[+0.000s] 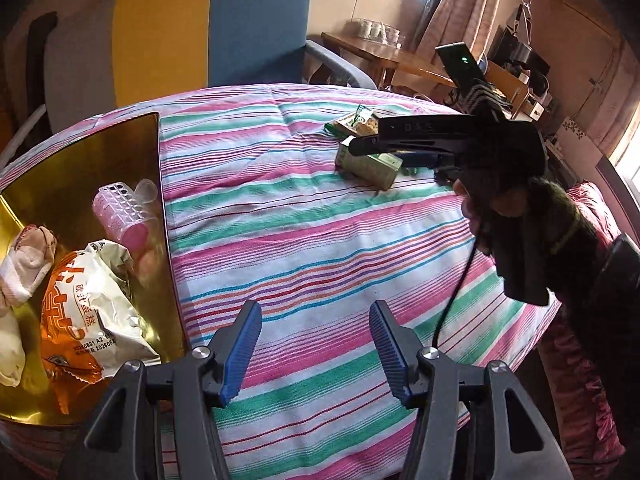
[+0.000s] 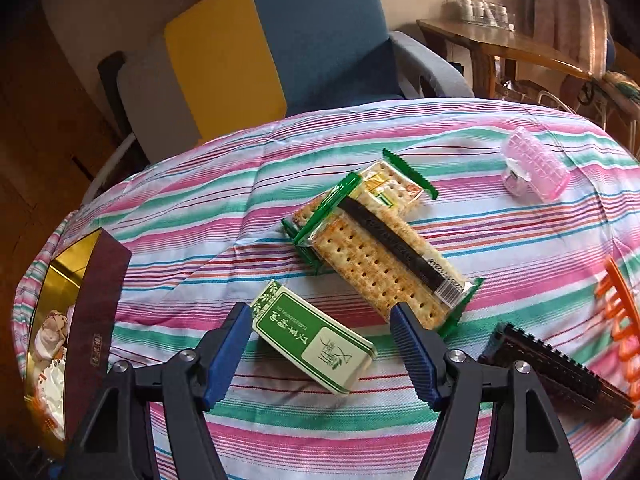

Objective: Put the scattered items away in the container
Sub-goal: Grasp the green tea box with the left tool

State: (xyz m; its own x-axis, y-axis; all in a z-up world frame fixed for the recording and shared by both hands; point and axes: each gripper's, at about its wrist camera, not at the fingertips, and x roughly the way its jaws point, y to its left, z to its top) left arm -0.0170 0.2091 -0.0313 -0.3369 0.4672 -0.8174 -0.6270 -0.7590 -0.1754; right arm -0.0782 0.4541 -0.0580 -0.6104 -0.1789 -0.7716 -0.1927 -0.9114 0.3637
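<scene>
A gold-lined container (image 1: 80,168) stands at the table's left; it also shows in the right wrist view (image 2: 64,276). It holds a pink hair roller (image 1: 120,212), an orange snack bag (image 1: 80,312) and a sock (image 1: 24,268). My left gripper (image 1: 316,344) is open and empty over the striped cloth beside the container. My right gripper (image 2: 320,356) is open, its jaws either side of a green-and-white box (image 2: 316,340), lying flat on the cloth. The right gripper shows in the left wrist view (image 1: 408,148) above that box (image 1: 372,166). Cracker packs (image 2: 372,256) lie just beyond.
A pink hair roller (image 2: 536,168), an orange claw clip (image 2: 620,312) and a dark comb (image 2: 560,372) lie on the striped tablecloth (image 2: 200,240) at the right. A blue and yellow chair (image 1: 224,28) stands behind the table. A wooden side table (image 2: 500,40) is at the far right.
</scene>
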